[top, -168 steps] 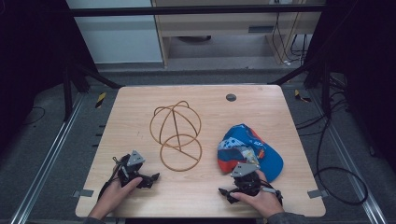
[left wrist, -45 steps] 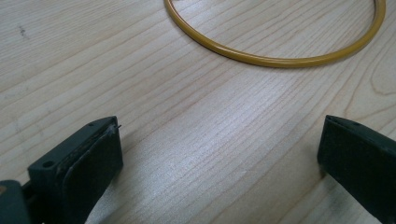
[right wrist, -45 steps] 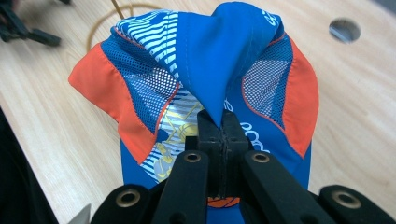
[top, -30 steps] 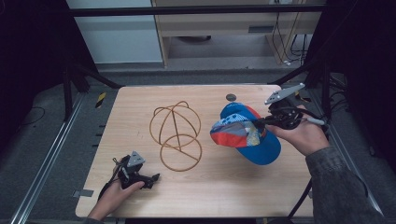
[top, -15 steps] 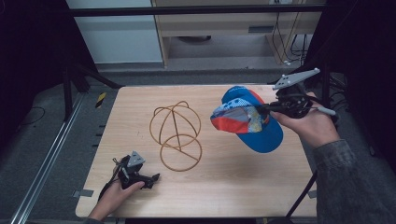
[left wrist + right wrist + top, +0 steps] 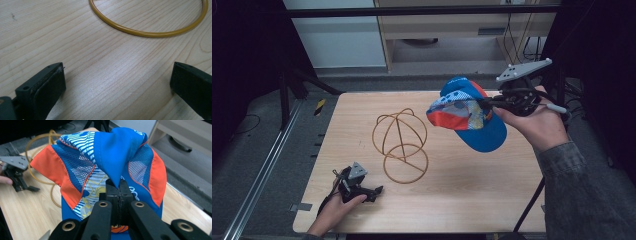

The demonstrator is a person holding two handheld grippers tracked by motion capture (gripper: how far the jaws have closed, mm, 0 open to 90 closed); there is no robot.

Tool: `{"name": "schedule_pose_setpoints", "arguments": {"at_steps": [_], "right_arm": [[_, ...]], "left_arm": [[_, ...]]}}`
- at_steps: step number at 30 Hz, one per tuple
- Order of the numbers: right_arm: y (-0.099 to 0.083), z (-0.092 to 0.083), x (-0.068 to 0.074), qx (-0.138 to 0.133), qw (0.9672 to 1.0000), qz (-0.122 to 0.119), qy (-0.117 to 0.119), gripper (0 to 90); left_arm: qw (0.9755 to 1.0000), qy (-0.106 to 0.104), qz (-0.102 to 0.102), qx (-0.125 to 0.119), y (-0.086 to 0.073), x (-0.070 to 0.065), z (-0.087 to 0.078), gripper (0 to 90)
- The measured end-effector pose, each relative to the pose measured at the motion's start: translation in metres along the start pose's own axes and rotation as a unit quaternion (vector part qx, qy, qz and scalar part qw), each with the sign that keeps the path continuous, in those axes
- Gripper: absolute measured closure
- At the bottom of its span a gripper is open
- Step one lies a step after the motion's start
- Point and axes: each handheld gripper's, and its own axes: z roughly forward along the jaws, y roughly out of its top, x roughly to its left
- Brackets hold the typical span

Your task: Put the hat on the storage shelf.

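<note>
— It's a dim room, dark on both sides, with a pale cabinet and a wooden shelf unit behind the light wood table (image 6: 472,200). Cables trail down on the far right.

— What's on the table itself?

— A wire stand (image 6: 401,146) made of yellowish hoops: a flat ring lying on the wood and a domed cage rising from it, about mid-table. Part of that base ring (image 6: 147,31) curves across the top of the left gripper view.

— And the cap?

— The cap (image 6: 467,119) is off the table, hanging in the air above its far right part, to the right of the stand and clear of it. It's blue with orange panels, mesh and striped patches, brim pointing down towards the person.

— Who's holding it?

— The right gripper (image 6: 490,102), in the person's right hand (image 6: 539,125). In the right gripper view the black jaws are pressed flat together on a pinched fold of the cap's blue fabric (image 6: 113,157), and the rest of the crown drapes out around them.

— The other one?

— The left gripper (image 6: 377,190) lies low on the near left corner of the table, held in the left hand (image 6: 334,212), pointing right towards the stand's base ring. Its jaws stand wide apart, with bare wood grain between them; they grip nothing.

— Is it touching the stand?

— No, near it, with a gap of table between.
</note>
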Motion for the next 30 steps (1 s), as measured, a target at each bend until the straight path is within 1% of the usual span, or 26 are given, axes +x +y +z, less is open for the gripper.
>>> {"name": "schedule_pose_setpoints", "arguments": {"at_steps": [1, 2, 3, 7, 8, 9, 10, 11, 12, 14, 15, 16, 17, 18, 19, 20, 21, 22, 25, 28, 29, 30], "right_arm": [[0.004, 0.0, 0.001, -0.002, 1.0, -0.002, -0.001, 90.0], [0.013, 0.001, 0.005, -0.007, 0.9999, -0.008, 0.001, 90.0], [0.013, 0.001, 0.005, -0.007, 0.9999, -0.008, 0.001, 90.0], [0.031, 0.007, 0.013, -0.013, 0.9996, -0.025, 0.0, 90.0], [0.038, 0.011, 0.016, -0.018, 0.9995, -0.026, 0.005, 90.0], [0.038, 0.011, 0.016, -0.018, 0.9995, -0.026, 0.005, 90.0], [0.045, 0.016, 0.021, -0.023, 0.9993, -0.029, 0.01, 90.0], [0.045, 0.016, 0.021, -0.023, 0.9993, -0.029, 0.01, 90.0], [0.051, 0.024, 0.025, -0.026, 0.999, -0.032, 0.016, 90.0], [0.057, 0.031, 0.028, -0.025, 0.9989, -0.033, 0.022, 90.0], [0.057, 0.031, 0.028, -0.025, 0.9989, -0.033, 0.022, 90.0], [0.062, 0.038, 0.032, -0.026, 0.9986, -0.038, 0.028, 90.0], [0.062, 0.038, 0.032, -0.026, 0.9986, -0.038, 0.028, 90.0], [0.068, 0.044, 0.035, -0.025, 0.9983, -0.042, 0.032, 90.0], [0.068, 0.044, 0.035, -0.025, 0.9983, -0.042, 0.032, 90.0], [0.072, 0.05, 0.038, -0.027, 0.998, -0.045, 0.035, 90.0], [0.072, 0.05, 0.038, -0.027, 0.998, -0.045, 0.035, 90.0], [0.076, 0.056, 0.04, -0.027, 0.9979, -0.045, 0.039, 90.0], [0.081, 0.066, 0.044, -0.025, 0.9975, -0.05, 0.044, 90.0], [0.085, 0.071, 0.046, -0.022, 0.9972, -0.053, 0.047, 90.0], [0.089, 0.077, 0.048, -0.018, 0.9971, -0.055, 0.051, 90.0], [0.089, 0.077, 0.048, -0.018, 0.9971, -0.055, 0.051, 90.0]], "left_arm": [[1.0, 0.0, 0.0, 0.0, 0.0, 0.0, 0.0, 0.0], [1.0, 0.0, 0.001, 0.002, 0.0, 0.0, 0.0, 0.0], [1.0, 0.0, 0.0, 0.001, 0.0, 0.0, 0.0, 0.0], [1.0, 0.0, 0.0, 0.002, 0.0, 0.0, 0.0, 0.0], [1.0, 0.0, 0.0, 0.002, 0.0, 0.0, 0.0, 0.0], [1.0, 0.0, 0.0, 0.002, 0.0, 0.0, 0.0, 0.0], [1.0, 0.0, 0.0, 0.002, 0.0, 0.0, 0.0, 0.0], [1.0, 0.0, 0.0, 0.002, 0.0, 0.0, 0.0, 0.0], [1.0, -0.001, 0.0, 0.002, 0.0, 0.0, 0.0, 0.0], [1.0, 0.0, 0.002, 0.002, 0.0, 0.0, 0.0, 0.0], [1.0, 0.0, 0.002, 0.002, 0.0, 0.0, 0.0, 0.0], [1.0, -0.001, 0.003, 0.002, 0.0, 0.001, 0.0, 0.0], [1.0, -0.001, 0.003, 0.002, 0.0, 0.001, 0.0, 0.0], [1.0, -0.002, 0.005, 0.002, 0.001, 0.001, 0.0, 0.0], [1.0, -0.002, 0.005, 0.002, 0.001, 0.001, 0.0, 0.0], [1.0, -0.002, 0.003, 0.001, 0.001, 0.001, 0.0, 0.0], [1.0, -0.002, 0.003, 0.001, 0.001, 0.001, 0.0, 0.0], [1.0, -0.002, 0.003, 0.002, 0.001, 0.001, 0.0, 0.0], [1.0, -0.002, 0.003, 0.001, 0.001, 0.001, 0.0, 0.0], [1.0, -0.002, 0.003, 0.001, 0.001, 0.001, 0.0, 0.0], [1.0, -0.003, 0.002, 0.001, 0.001, 0.001, 0.0, 0.0], [1.0, -0.003, 0.002, 0.001, 0.001, 0.001, 0.0, 0.0]]}}
